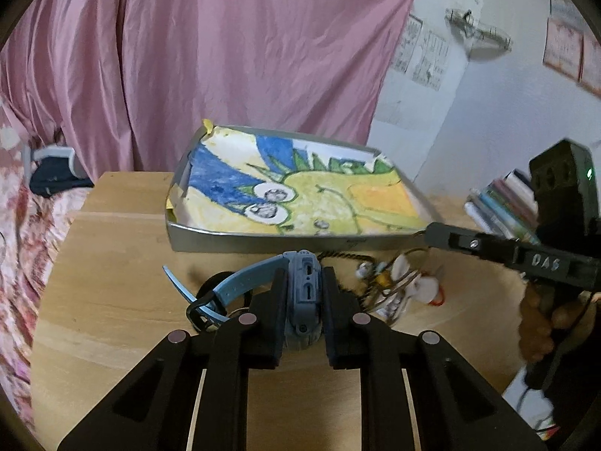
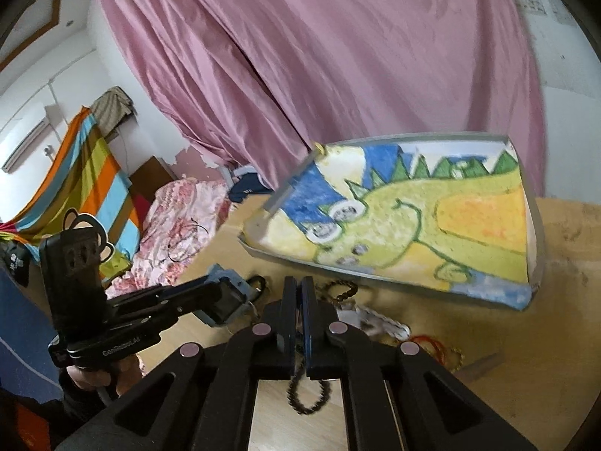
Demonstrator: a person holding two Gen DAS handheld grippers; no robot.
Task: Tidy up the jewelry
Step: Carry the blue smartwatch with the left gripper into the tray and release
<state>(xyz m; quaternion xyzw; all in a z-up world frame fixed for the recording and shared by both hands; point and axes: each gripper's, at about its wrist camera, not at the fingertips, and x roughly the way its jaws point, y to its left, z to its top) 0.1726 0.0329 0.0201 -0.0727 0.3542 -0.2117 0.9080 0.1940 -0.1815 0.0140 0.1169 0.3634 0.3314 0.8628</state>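
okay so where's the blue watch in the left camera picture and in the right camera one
Left wrist view: the blue watch sits bottom centre, clamped between the left tongs.
Right wrist view: it shows at lower left, partly hidden by the left tongs.
Shared landmark: the tray lined with a dinosaur drawing, beyond the watch.

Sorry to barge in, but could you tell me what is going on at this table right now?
A person is sorting jewelry on a wooden table with a hand-held gripper in each hand. The left hand-held gripper is shut on a blue watch. The right hand-held gripper is shut on a dark beaded bracelet, whose loop hangs below the fingers. A small heap of other jewelry lies in front of a tray lined with a dinosaur drawing. Nothing obvious lies in the tray.
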